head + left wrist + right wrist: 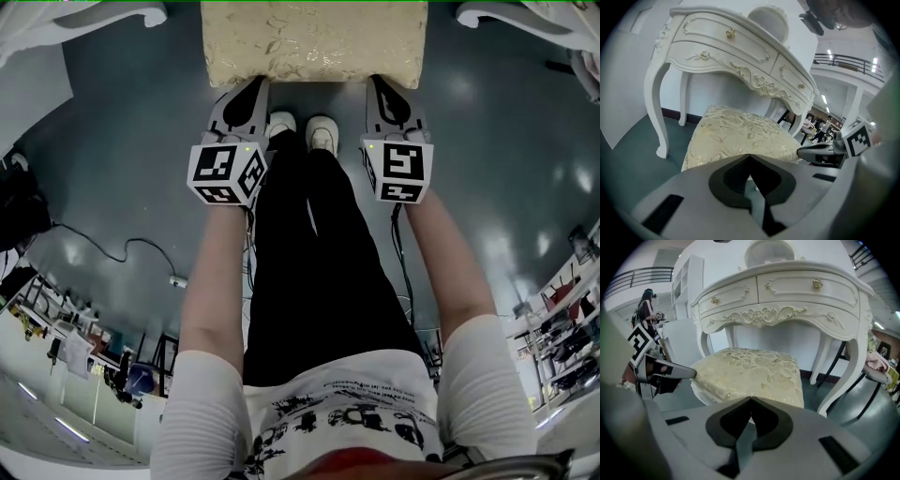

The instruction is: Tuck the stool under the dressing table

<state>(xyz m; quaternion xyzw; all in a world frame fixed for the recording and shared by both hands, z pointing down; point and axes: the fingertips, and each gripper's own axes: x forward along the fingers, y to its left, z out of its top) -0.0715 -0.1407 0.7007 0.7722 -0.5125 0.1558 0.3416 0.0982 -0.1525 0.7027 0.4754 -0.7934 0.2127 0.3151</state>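
Observation:
The stool (314, 42) has a cream, gold-patterned cushion and stands at the top of the head view, between the white curved legs of the dressing table (84, 14). My left gripper (255, 82) is shut, its tips against the cushion's near left corner. My right gripper (378, 81) is also shut, at the near right corner. In the left gripper view the stool (740, 136) sits partly beneath the ornate white dressing table (726, 47), beyond my closed left gripper (750, 155). The right gripper view shows the stool (750, 369) under the dressing table (787, 291), ahead of my right gripper (751, 399).
The person's white shoes (300, 127) stand just short of the stool on the dark floor. A black cable (103, 248) trails across the floor at the left. Cluttered shelving (66, 347) lies behind the person at the left. A white panel (618, 93) leans left of the table.

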